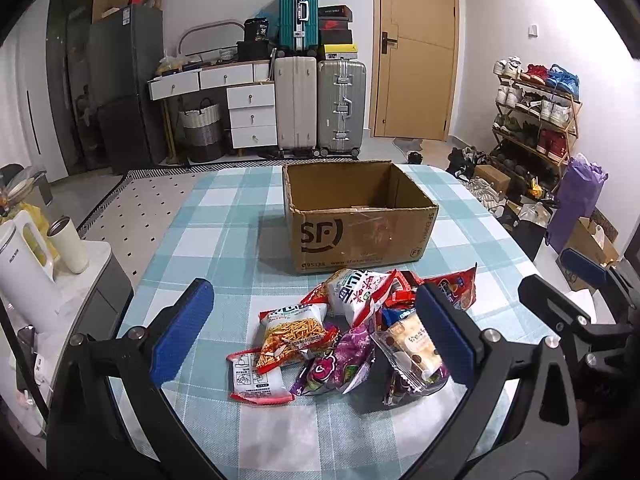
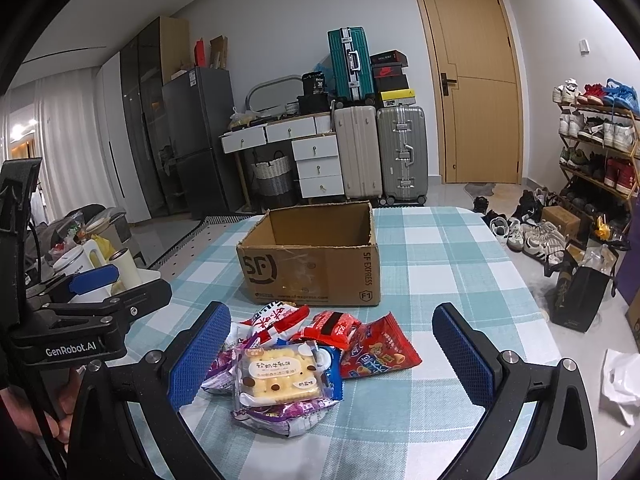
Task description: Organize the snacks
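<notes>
Cardboard box (image 1: 356, 220) behind snack pile (image 1: 348, 328)

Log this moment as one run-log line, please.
stage: start | left gripper: open, empty | right gripper: open, empty | snack pile: on tablecloth | cardboard box: empty, behind pile

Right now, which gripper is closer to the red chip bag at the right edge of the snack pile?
Right. The right gripper hangs open with the red chip bag between its fingers; the left gripper is open over the pile's left side, farther off.
</notes>
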`<state>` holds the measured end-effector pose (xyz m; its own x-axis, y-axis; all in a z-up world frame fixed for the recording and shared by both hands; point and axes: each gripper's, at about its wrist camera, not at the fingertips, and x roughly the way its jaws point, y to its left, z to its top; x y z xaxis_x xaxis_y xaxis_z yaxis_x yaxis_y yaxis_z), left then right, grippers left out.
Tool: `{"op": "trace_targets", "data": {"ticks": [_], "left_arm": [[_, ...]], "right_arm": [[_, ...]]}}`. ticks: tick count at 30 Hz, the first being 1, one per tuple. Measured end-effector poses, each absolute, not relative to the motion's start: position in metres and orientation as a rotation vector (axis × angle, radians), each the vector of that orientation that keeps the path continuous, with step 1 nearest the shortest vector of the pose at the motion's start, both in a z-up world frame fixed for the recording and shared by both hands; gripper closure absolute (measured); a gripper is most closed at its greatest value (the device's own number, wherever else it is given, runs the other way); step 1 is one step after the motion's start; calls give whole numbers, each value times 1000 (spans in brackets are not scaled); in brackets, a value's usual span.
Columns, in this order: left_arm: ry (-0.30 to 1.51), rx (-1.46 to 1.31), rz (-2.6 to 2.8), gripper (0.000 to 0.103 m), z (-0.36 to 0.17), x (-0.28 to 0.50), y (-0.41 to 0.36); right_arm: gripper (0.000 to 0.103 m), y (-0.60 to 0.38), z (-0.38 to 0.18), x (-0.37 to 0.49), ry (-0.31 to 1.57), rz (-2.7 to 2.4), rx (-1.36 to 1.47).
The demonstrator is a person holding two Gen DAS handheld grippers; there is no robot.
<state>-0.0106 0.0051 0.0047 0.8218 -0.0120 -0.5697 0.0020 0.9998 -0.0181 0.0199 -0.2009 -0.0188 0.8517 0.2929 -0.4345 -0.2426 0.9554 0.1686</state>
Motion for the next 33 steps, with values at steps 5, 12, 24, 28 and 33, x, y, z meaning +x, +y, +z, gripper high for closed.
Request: {"op": "trace_targets", "data": {"ticks": [5,12,24,28,33], "left_arm": [[605,-29,-6,2,6,-14,10],[605,-24,-7,2,7,-18,15],[610,-14,-7,2,6,-21,10],[609,-13,-6,2,6,-22,10],[607,-13,-1,2,6,-22,8]], "right_arm": [[0,-200,-17,17,471,277,106],[0,-200,-18,16,477,283,107],[0,-199,-20,17,480,281,101],[0,-199,-20,18,482,283,103],[0,-199,-20,17,481,283,104]]}}
